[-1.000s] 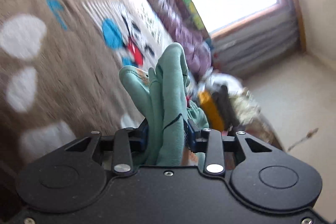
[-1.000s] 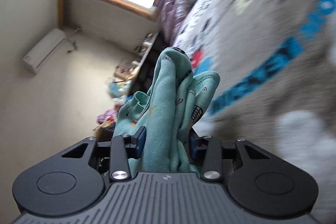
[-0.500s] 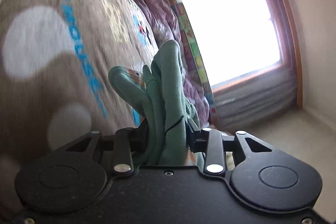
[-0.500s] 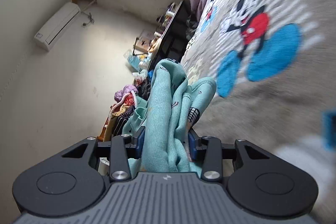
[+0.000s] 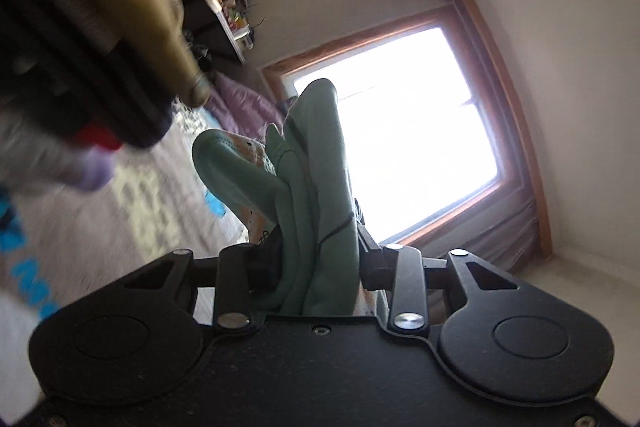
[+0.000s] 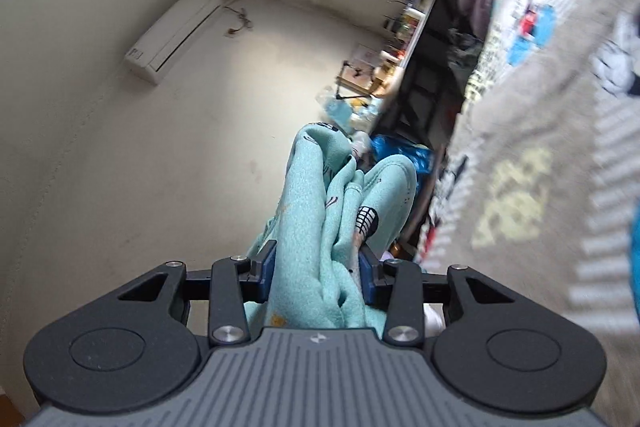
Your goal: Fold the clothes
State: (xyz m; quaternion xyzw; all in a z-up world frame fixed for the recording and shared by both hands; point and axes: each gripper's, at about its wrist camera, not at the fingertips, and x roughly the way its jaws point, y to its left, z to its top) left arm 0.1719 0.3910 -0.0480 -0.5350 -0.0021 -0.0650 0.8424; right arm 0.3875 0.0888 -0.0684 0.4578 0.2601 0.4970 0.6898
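Note:
My left gripper (image 5: 320, 259) is shut on a bunched fold of a mint-green printed garment (image 5: 312, 179), which sticks up between the jaws against the bright window. My right gripper (image 6: 316, 267) is shut on another bunch of the same mint-green garment (image 6: 316, 211), with small dark prints showing. Both grippers are lifted and tilted above the bed. The rest of the garment hangs out of sight below the grippers.
A grey-brown Mickey Mouse blanket (image 6: 540, 147) covers the bed (image 5: 100, 227). A purple quilt (image 5: 248, 107) lies by the window (image 5: 400, 139). A blurred dark and tan object (image 5: 100, 27) crosses the upper left of the left view. Cluttered shelves (image 6: 400, 39) and an air conditioner (image 6: 172, 35) line the wall.
Both grippers have swung upward and rotated, still holding the garment; the views turned from the blanket toward the window and wall. A dark blurred object has entered the left view.

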